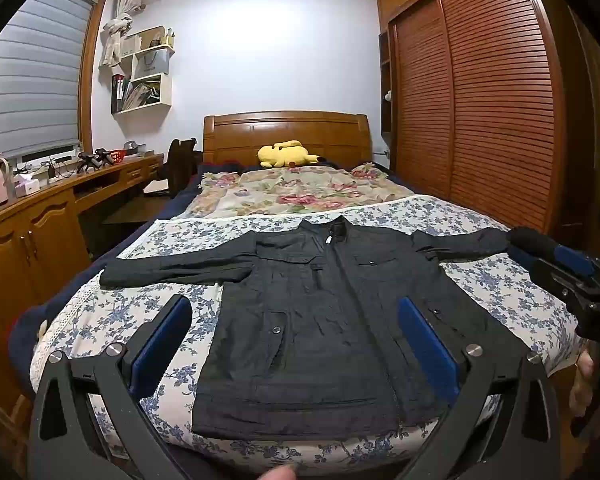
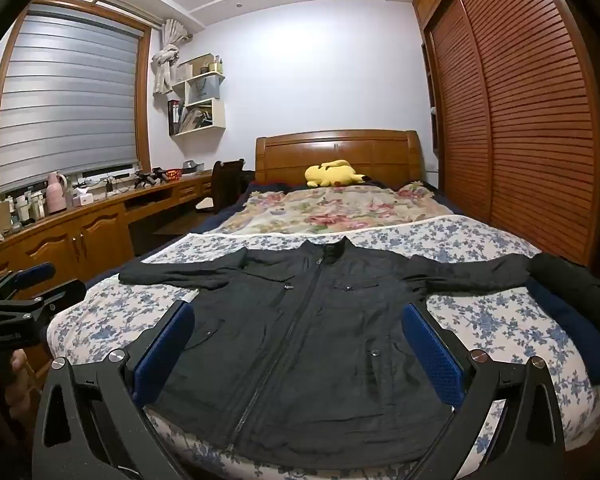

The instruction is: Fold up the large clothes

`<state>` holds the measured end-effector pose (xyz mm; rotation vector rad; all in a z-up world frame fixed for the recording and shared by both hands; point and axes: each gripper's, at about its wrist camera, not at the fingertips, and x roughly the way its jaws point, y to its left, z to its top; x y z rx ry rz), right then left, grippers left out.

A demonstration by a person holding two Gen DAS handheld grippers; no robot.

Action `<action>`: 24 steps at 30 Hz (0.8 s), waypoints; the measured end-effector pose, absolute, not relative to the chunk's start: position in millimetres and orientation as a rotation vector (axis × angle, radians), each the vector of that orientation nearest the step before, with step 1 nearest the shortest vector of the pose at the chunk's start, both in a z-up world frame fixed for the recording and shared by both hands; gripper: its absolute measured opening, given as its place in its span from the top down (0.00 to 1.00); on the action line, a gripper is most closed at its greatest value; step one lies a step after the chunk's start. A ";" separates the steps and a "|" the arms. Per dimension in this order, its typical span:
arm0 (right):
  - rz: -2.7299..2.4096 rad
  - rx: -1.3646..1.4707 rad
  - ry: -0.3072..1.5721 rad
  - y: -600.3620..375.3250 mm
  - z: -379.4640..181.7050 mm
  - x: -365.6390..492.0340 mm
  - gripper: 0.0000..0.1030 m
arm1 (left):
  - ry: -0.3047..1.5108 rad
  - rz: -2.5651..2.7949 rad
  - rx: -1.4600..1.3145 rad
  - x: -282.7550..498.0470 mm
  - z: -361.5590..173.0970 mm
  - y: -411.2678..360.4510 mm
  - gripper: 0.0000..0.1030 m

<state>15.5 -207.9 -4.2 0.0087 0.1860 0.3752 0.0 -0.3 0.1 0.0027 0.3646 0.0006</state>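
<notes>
Clearly soft and limp: black jacket (image 1: 320, 320) lay flat, zipped, sleeves outspread on the bed (image 1: 100, 320). Probably light, slightly slick, prone to sagging. Best pinched at a cuff or hem corner. Left gripper (image 1: 296, 344) and right gripper (image 2: 300, 344) hovered wide apart, empty.

**Black jacket laid flat on the bed**

A dark, almost black jacket (image 1: 320, 320) (image 2: 300, 344) lies face up and unfolded on the blue-flowered bedspread (image 1: 500, 280) (image 2: 492, 312), hem at the near edge, stand-up collar toward the headboard. The front zipper is closed along the centre line. Both sleeves extend sideways, roughly level with the shoulders. Flapped chest pockets and snap-buttoned lower pockets show. The fabric is lightly creased.
</notes>
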 end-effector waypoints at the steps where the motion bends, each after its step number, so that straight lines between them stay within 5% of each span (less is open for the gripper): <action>1: 0.374 0.008 0.184 -208.1 -4.0 15.1 0.00 | 0.364 0.000 0.001 -0.1 0.0 -0.4 0.00; 24: 0.375 0.011 0.190 -208.0 -4.1 15.4 0.00 | 0.364 0.005 -0.011 4.9 3.7 1.3 0.00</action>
